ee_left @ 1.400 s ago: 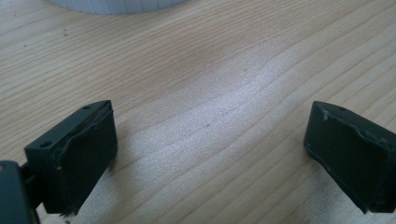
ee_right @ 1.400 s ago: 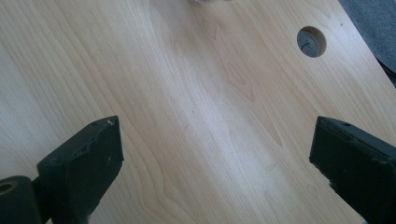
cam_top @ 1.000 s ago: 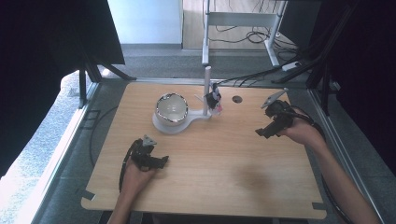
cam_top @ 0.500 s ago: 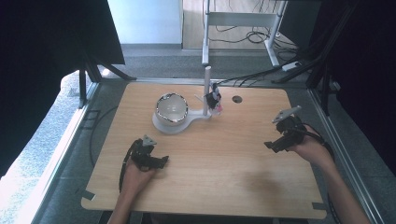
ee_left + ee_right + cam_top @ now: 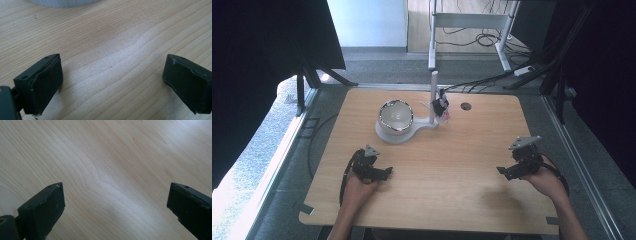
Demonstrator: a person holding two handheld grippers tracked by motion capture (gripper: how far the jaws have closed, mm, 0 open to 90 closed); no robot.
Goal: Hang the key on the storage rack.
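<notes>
Item one: white plastic stand with a round base, a thin upright white post and a metal-rimmed white bowl seated on the base; it stands on the far half of the light wooden table, left of centre, and its pale ribbed edge appears at the top of the left gripper view. Item two: a small dark clump with a pink touch, hanging beside the post; too small to identify. Item three: a dark round hole in the tabletop, just right of the post. Item four: my left gripper, black, held in my left hand on the near left of the table, closest to the stand yet apart from it; its jaws stand wide apart with bare wood grain between them, pinching nothing. Item five: my right gripper, black with a grey three-cornered plate on top, held in my right hand near the right edge of the table, well apart from the stand; its jaws are likewise spread wide over bare wood, holding nothing. Item six: grey floor and black cables beyond the table's far edge.
</notes>
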